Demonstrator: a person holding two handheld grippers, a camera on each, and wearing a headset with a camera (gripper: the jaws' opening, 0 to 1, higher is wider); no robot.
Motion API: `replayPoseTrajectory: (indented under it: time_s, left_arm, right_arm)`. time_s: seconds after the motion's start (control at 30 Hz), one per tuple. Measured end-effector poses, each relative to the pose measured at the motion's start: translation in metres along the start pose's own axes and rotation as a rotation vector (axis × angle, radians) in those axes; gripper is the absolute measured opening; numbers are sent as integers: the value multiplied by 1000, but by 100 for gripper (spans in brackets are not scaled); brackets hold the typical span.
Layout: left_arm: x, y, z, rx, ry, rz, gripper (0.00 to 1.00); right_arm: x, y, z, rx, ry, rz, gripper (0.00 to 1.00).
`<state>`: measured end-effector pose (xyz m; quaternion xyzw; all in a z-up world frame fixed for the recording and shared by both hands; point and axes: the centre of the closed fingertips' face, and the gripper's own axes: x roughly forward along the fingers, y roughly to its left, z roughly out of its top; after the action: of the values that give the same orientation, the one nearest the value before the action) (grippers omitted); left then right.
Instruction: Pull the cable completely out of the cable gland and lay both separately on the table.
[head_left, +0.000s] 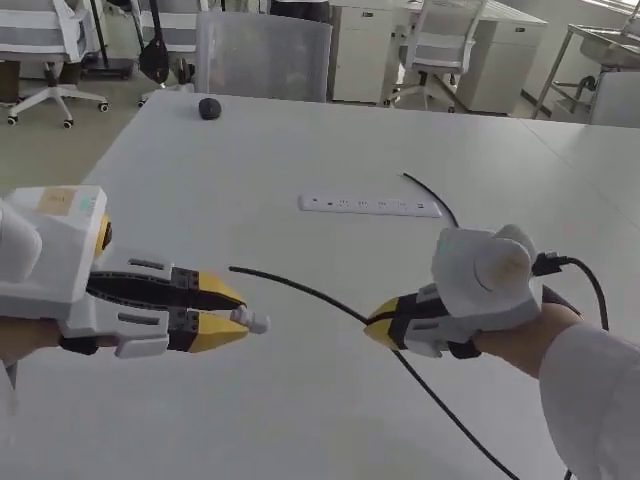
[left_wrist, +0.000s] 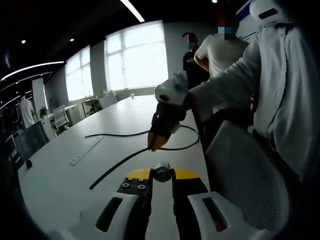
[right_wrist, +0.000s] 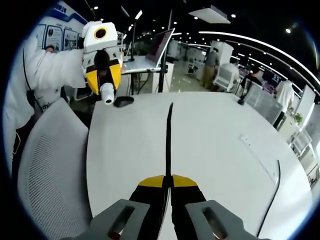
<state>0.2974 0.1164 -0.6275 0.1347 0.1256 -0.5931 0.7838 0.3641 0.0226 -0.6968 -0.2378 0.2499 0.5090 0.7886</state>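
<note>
You had two tools, both closed. Your left tool (head_left: 243, 314) pinched the one white cable gland (head_left: 253, 321) at its tips, held up off the tabletop (head_left: 250, 160). Your right tool (head_left: 380, 325) clamped the one black cable (head_left: 300, 288), whose free end pointed toward the gland but stood apart from it. Farther off lay one white power strip (head_left: 370, 206), and beyond it one dark mouse (head_left: 209, 108).
</note>
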Motion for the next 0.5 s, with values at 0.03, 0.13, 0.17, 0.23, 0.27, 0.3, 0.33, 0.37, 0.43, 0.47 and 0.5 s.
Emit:
replayPoseTrajectory:
  time_s: [0.03,0.13,0.17,0.23,0.27,0.3,0.33,0.37,0.43,0.47,0.5]
  left_arm:
    - [0,0,0,-2,-2,1,15]
    - [1,1,-2,-8,-6,6,15]
    - [1,1,-3,-12,-8,6,15]
    - [3,1,-5,-17,-10,5,15]
    - [4,1,-6,-19,-9,4,15]
    - [4,1,-7,-24,-9,1,15]
    - [5,1,-7,-26,-10,2,15]
    - [5,1,-8,-27,-11,2,15]
    - [5,1,-8,-32,-16,2,15]
    - [5,2,-8,-36,-19,2,15]
    - [5,2,-8,-37,-19,2,15]
  right_arm:
    - [2,-2,4,7,-5,-5,0]
    - [8,-10,16,20,-17,-19,0]
    - [11,-14,20,24,-21,-28,0]
    - [14,-21,26,29,-30,-42,0]
    - [16,-25,31,43,-39,-47,0]
    - [18,-31,36,52,-45,-56,0]
    - [20,-35,40,59,-51,-60,0]
    - [22,-38,43,69,-57,-63,0]
    - [26,-47,49,87,-62,-76,0]
    - [29,-52,53,96,-65,-83,0]
    - [31,-56,55,104,-65,-91,0]
